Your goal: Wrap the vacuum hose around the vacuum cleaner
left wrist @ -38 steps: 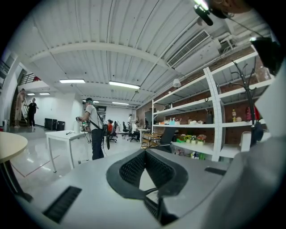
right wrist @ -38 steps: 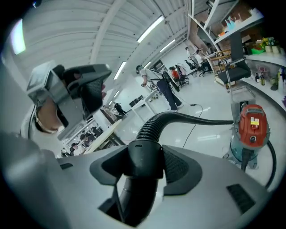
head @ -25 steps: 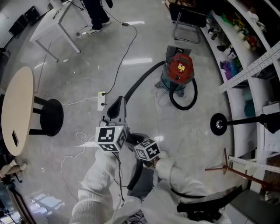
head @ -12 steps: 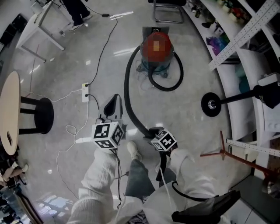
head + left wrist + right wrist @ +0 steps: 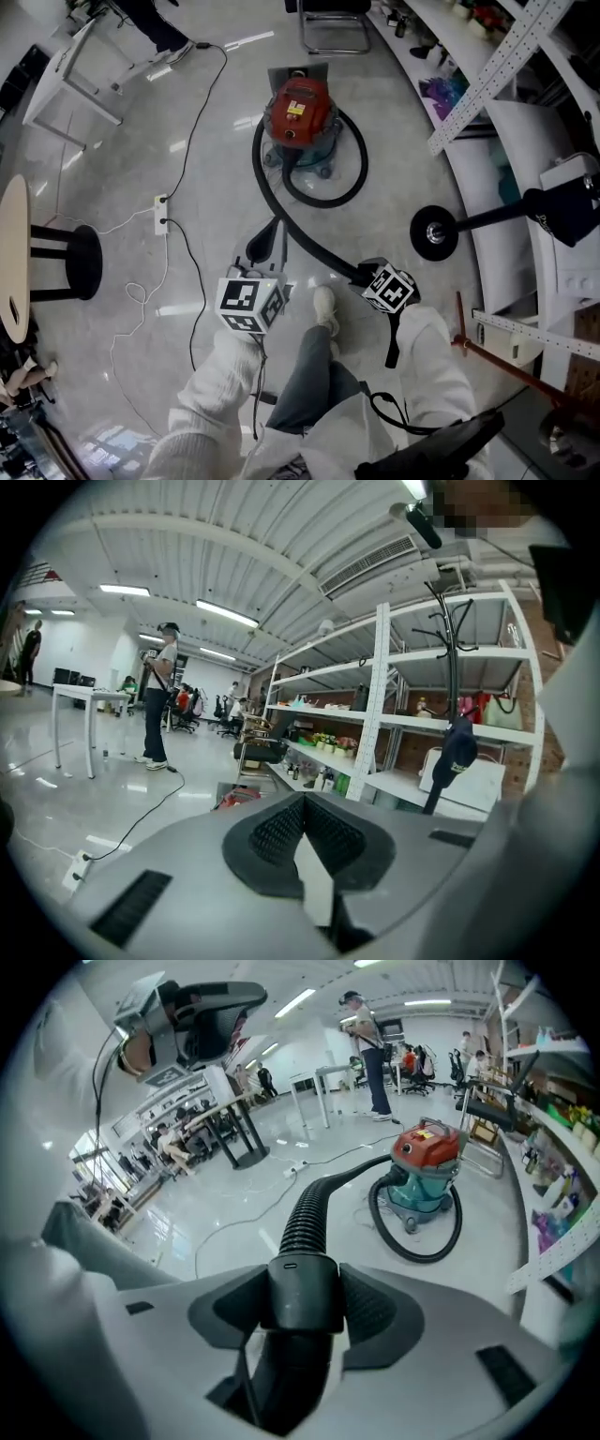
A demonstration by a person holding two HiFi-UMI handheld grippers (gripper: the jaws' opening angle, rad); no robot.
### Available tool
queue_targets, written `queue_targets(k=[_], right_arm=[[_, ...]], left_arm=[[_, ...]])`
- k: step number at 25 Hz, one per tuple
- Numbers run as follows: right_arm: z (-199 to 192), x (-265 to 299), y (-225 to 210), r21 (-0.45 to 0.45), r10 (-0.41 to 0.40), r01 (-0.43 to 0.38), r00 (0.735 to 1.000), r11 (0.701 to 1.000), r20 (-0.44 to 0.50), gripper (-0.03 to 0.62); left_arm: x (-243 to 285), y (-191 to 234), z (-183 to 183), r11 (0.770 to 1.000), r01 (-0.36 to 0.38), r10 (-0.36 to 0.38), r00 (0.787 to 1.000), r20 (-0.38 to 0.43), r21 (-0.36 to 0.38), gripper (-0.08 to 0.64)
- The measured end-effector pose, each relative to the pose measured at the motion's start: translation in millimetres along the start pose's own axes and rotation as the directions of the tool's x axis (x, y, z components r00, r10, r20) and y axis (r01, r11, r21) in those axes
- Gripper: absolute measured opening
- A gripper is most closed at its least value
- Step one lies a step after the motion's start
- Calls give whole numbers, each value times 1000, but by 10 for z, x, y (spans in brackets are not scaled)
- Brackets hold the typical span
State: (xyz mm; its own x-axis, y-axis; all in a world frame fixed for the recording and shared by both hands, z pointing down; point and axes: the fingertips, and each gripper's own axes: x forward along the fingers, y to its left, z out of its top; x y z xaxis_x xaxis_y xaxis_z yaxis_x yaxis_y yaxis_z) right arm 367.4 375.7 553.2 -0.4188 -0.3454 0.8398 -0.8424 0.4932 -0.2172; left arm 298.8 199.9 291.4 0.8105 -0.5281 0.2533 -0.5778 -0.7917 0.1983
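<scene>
1. Our right gripper point(image 5: 302, 1288) has its fingers closed on the smooth black cuff of the vacuum hose point(image 5: 305, 1213), on the near side of the red vacuum cleaner point(image 5: 300, 112) and well apart from it.
2. From the cuff the hose crosses the floor point(image 5: 202, 197) to the cleaner's left, with a loop lying by its near-right side.
3. Our left gripper point(image 5: 302, 803) is held left of the hose, its fingers pressed together and empty.
4. Open floor lies on the cleaner's near side. A chair point(image 5: 333, 23) stands just behind it, shelving point(image 5: 487, 122) is to its right, and a power strip point(image 5: 161, 213) is to its left.

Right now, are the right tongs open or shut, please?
Shut: the right tongs clamp the vacuum hose by its black cuff.
</scene>
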Motion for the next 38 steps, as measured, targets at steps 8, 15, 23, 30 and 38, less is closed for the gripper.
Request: queue_targets(k=[8,15,23,30,38], right_arm=[[-89,398,-1244,-217,63,-94,988,972,-144,232],[-354,2049,-1990,-485,164,-242,966,840,-199,232],[-1135,4098,-2547,-675,188,-297,955,675,-232,232],[-1250,4761,-2864,-691,187,-290,957,663,-221,232],[-1274,4952,-2980,-682,187,-289,957,671,-222,232]], left_arm=[[1363,79,-292,999,32,-33,999,-29,-24,3],[2444,447,-1553,999,13,-12,999,31,-39,3],[3179,1030,-3425,998,-53,54,998,39,-34,3],[3127,1296,-3937,995,-95,97,994,55,-39,3],[2939,1489,-4086,981,-185,190,979,72,-66,3]])
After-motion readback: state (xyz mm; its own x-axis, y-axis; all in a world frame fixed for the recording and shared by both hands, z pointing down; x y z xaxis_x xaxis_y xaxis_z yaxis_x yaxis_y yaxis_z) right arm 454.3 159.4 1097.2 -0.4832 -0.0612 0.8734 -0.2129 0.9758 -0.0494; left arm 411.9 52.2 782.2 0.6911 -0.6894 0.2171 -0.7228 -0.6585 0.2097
